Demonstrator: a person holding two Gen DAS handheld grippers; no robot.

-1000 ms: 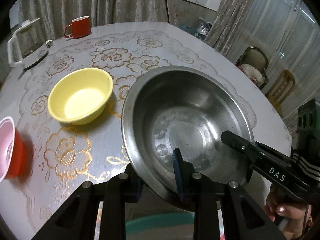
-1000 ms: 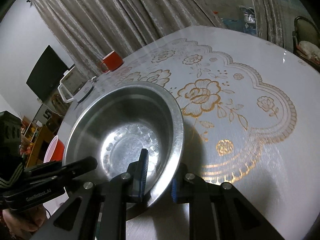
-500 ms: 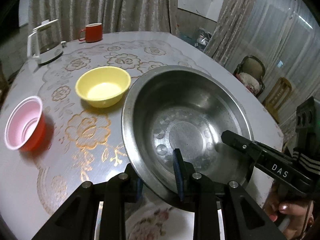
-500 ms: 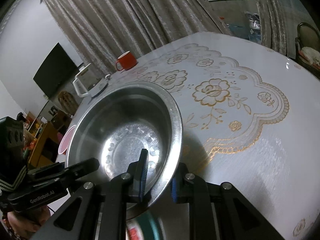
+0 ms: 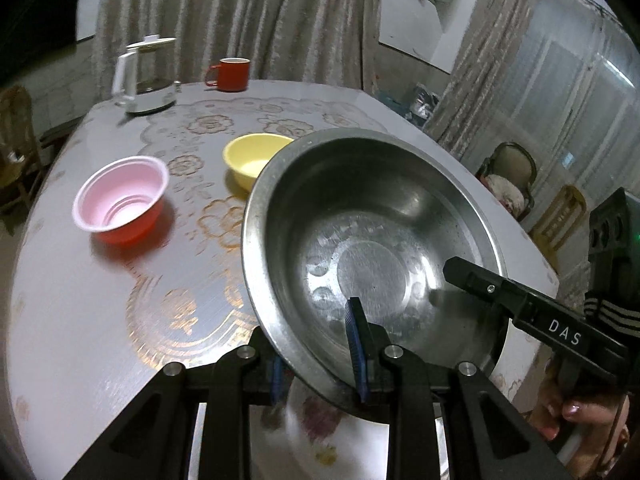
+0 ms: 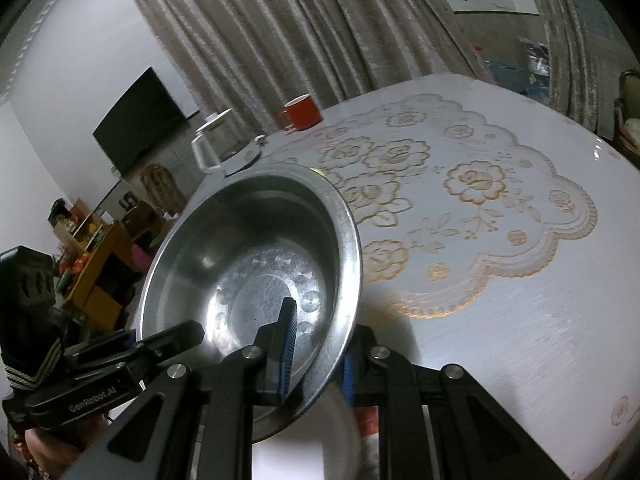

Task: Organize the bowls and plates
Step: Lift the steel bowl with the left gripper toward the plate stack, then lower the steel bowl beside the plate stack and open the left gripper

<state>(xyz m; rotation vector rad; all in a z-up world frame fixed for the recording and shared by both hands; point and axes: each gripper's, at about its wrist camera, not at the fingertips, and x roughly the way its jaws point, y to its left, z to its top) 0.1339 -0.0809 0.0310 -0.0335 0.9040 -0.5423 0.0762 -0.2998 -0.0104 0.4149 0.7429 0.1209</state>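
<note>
Fingers (image 5: 354, 340) of both grippers clamp steel bowl (image 5: 372, 236) rim, angled downward.

"DAS" on right hand-held gripper (image 5: 472, 280); "GenRobot.AI" on left hand-held gripper (image 6: 188, 330).

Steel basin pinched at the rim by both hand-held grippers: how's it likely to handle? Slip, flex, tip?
Probably rigid: the steel basin keeps its round shape while pinched only at the rim by the left hand-held gripper and right hand-held gripper. Its polished rim looks slippery, so thin pads could creep. It seems wide and empty, so likely light but prone to tilt.
</note>
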